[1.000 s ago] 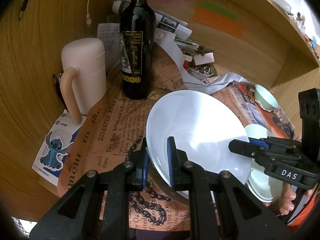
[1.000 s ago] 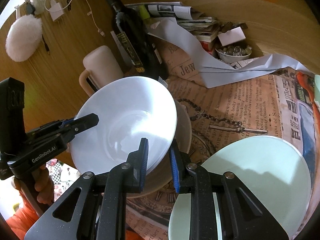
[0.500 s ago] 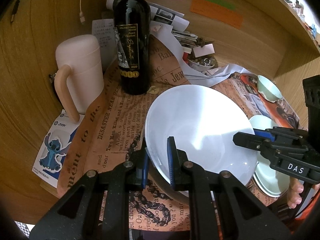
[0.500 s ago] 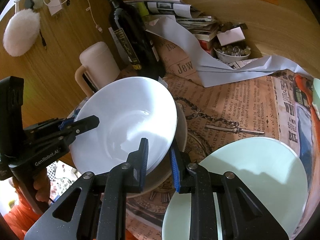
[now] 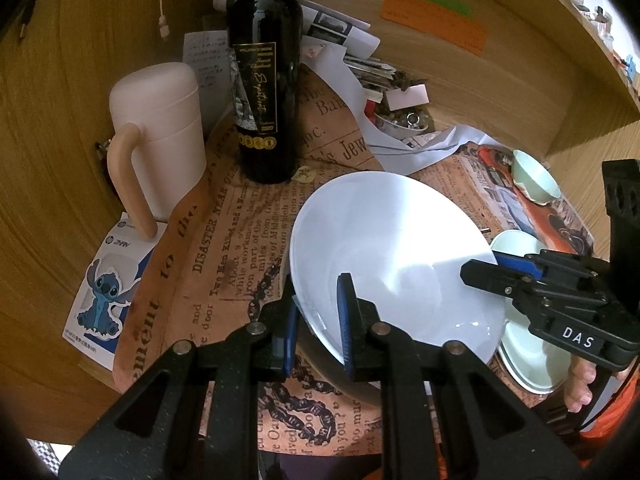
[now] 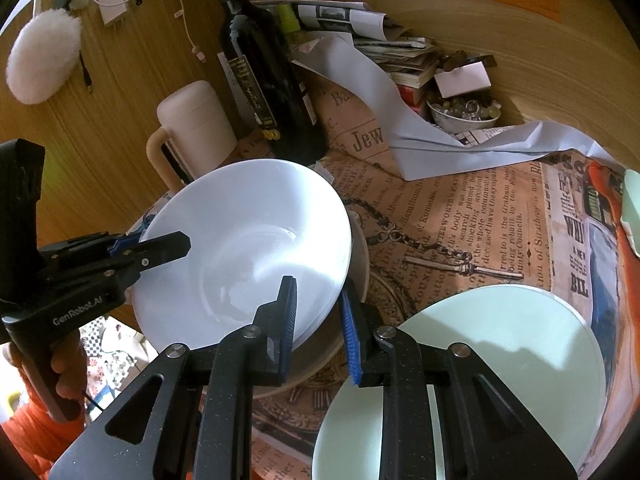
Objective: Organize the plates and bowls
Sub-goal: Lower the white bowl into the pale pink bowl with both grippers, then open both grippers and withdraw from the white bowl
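My left gripper (image 5: 318,320) and right gripper (image 6: 318,316) each pinch opposite rims of the white bowl (image 5: 392,256), mid-frame.

Clutter at the back of your tabletop.
You've got a dark wine bottle (image 5: 264,92) upright on the newspaper-print cloth (image 5: 240,240), a pale lidded mug (image 5: 160,136) just to its left, a cartoon sticker card (image 5: 106,292) below that, and crumpled papers (image 6: 400,92) piled behind.
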### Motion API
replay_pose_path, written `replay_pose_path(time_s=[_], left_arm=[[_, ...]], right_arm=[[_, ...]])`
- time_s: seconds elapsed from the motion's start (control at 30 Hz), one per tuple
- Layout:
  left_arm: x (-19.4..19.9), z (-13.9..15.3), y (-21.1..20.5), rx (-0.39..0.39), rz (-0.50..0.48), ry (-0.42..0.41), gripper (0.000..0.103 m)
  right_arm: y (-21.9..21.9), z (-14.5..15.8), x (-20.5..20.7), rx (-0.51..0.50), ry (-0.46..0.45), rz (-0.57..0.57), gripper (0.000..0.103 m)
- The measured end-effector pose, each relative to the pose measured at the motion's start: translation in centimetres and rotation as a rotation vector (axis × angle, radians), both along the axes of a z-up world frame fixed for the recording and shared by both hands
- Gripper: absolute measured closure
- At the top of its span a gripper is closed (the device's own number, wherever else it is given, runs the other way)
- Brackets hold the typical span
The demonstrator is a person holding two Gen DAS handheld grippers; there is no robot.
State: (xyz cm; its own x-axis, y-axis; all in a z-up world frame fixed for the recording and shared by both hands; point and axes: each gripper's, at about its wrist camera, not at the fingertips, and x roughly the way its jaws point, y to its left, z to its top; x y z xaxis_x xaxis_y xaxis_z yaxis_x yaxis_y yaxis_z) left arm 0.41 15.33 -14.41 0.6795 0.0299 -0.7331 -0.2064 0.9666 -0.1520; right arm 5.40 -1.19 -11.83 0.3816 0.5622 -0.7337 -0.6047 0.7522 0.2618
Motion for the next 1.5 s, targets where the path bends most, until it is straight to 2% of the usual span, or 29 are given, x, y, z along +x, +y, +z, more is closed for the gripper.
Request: replay_pose_path(time_s=[0.27, 0.37, 0.5, 0.53, 0.67, 0.73, 0.77, 0.83, 0.9, 1.03, 1.1, 1.2, 1.5], left_arm=[[1.0, -0.8, -0.3, 0.020, -0.018, 0.033, 0.085], [1.1, -1.0, -0.6, 0.051, -0.012, 0.022, 0.084], [1.5, -0.9, -1.2, 0.056, -0.037, 0.026, 0.065], [1.5, -0.9, -1.4, 0.063, -0.039, 0.026, 0.063], [1.8, -0.7, -2.2, 0.125, -0.034, 0.035, 0.062], [1.9, -0.5, -2.0, 0.128, -0.026, 0.039, 0.061], [1.9, -0.3, -1.8, 0.123, -0.018, 0.033, 0.060], [1.7, 0.5, -1.5, 0.122, 0.006, -0.011, 0.045], [1.4, 1.6, -1.4, 0.133, 0.022, -0.057, 0.038], [1.4, 3.5, -1.9, 0.154, 0.022, -0.108, 0.036], [1.7, 4.4, -2.3, 0.151, 0.017, -0.134, 0.031], [2.5, 5.5, -3.5, 0.137, -0.004, -0.169, 0.030], [6.9, 7.0, -8.5, 0.103, -0.122, -0.183, 0.030]], right_arm=[[-0.5, 0.5, 0.2, 0.011, -0.002, -0.011, 0.082], [-0.9, 0.8, 0.0, -0.011, -0.036, -0.023, 0.078], [-0.9, 0.9, -0.1, -0.024, -0.050, -0.012, 0.078], [-1.0, 0.8, -0.1, -0.026, -0.050, -0.011, 0.078], [-1.7, 0.7, 0.1, -0.021, -0.050, -0.024, 0.077], [-2.5, 1.0, 0.2, -0.006, -0.053, -0.042, 0.074], [-2.9, 1.2, 0.3, 0.000, -0.058, -0.051, 0.071], [-3.9, 1.7, 0.4, 0.012, -0.076, -0.075, 0.065], [-4.9, 2.1, 0.6, 0.019, -0.090, -0.099, 0.063], [-7.2, 2.9, 1.3, 0.024, -0.114, -0.156, 0.063], [-8.6, 3.2, 1.6, 0.027, -0.128, -0.194, 0.062], [-11.1, 3.8, 2.3, 0.027, -0.154, -0.261, 0.055], [-18.1, 4.8, 4.4, -0.009, -0.218, -0.443, 0.052]])
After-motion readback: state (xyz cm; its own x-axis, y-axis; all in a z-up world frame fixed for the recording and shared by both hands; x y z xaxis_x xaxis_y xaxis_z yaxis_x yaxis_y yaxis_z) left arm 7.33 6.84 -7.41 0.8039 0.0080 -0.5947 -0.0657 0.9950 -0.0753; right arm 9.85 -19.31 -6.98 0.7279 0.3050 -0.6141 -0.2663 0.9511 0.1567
